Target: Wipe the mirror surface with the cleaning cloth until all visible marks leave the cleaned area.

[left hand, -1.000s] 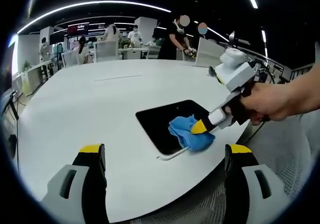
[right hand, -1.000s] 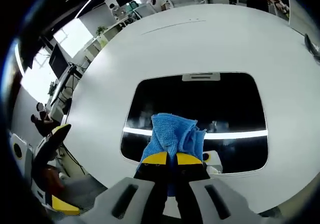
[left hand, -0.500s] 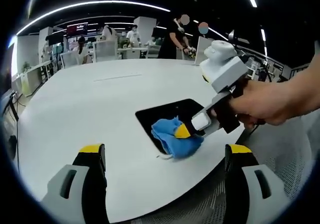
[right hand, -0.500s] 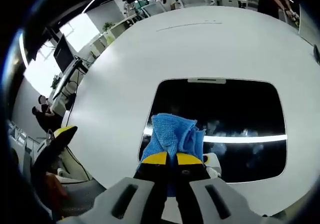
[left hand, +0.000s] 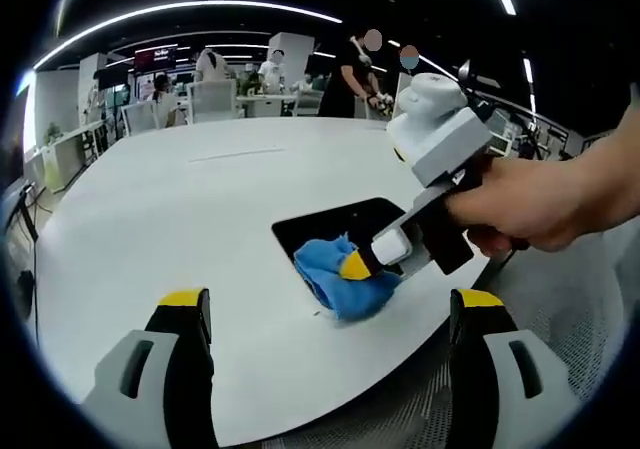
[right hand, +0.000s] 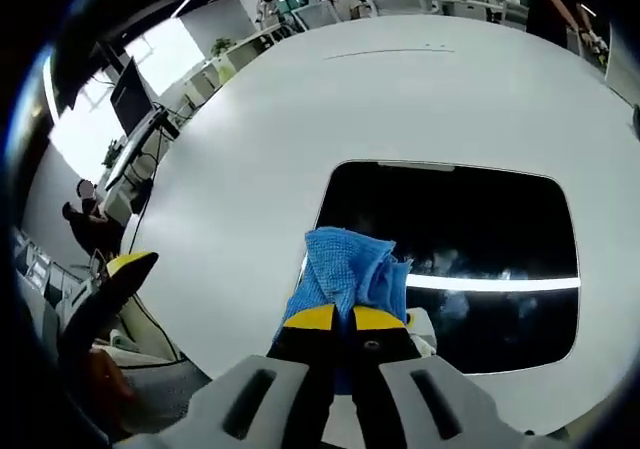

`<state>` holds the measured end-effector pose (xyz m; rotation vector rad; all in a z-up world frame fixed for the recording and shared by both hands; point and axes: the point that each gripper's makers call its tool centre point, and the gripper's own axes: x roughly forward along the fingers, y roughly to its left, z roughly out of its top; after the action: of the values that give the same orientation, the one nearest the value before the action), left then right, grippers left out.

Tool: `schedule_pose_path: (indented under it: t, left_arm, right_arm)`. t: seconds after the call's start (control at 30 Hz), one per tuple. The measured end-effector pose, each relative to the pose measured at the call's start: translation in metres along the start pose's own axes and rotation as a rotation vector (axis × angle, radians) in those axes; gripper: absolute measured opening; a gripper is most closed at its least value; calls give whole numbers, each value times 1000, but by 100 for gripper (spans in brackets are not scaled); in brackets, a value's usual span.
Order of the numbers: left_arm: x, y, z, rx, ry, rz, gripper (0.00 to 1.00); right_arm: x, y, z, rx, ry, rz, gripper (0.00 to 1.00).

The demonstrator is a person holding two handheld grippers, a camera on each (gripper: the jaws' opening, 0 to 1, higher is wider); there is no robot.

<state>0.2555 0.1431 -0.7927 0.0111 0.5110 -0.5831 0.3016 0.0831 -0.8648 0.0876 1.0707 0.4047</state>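
1. In the left gripper view, the left gripper is held above the near edge of the white table, its jaws spread wide with nothing between them.
2. The mirror is seen lying flat on the table, dark, toward the right of that view.
3. The blue cloth is pressed onto the mirror's near-left corner, and part of it overlaps the mirror's edge onto the table.
4. The right gripper is brought in from the right by a hand, its yellow-tipped jaws closed on the cloth.
5. People and desks are seen in the background, well apart from the table.
6. In the right gripper view, the right gripper is shown with its jaws pressed together, the cloth pinched between them.
7. The cloth is laid on the left part of the mirror, at its edge beside the table.
8. A bright light streak is reflected across the mirror.
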Motion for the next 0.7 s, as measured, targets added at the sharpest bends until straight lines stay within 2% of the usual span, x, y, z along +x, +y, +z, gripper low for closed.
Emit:
schedule_pose_path:
  t: [0.07,0.17,0.2,0.37,0.7]
  left_arm:
    - [0,0,0,0,1,0,99]
    - [0,0,-1,-3,5,1,99]
    - [0,0,-1,-1,6,1,99]
    - [0,1,-1,-5,1,3,99]
    - [1,0,-1,-10,6,0,99]
  right_arm:
    - [0,2,1,-45,8,-4,0]
    - [2,7,1,-52,9,5,0]
    - [2,6,1,-80,7,-1,0]
    - [2,4,1,-64,5,5,0]
    - [7,1,10,-86,-4,-2,0]
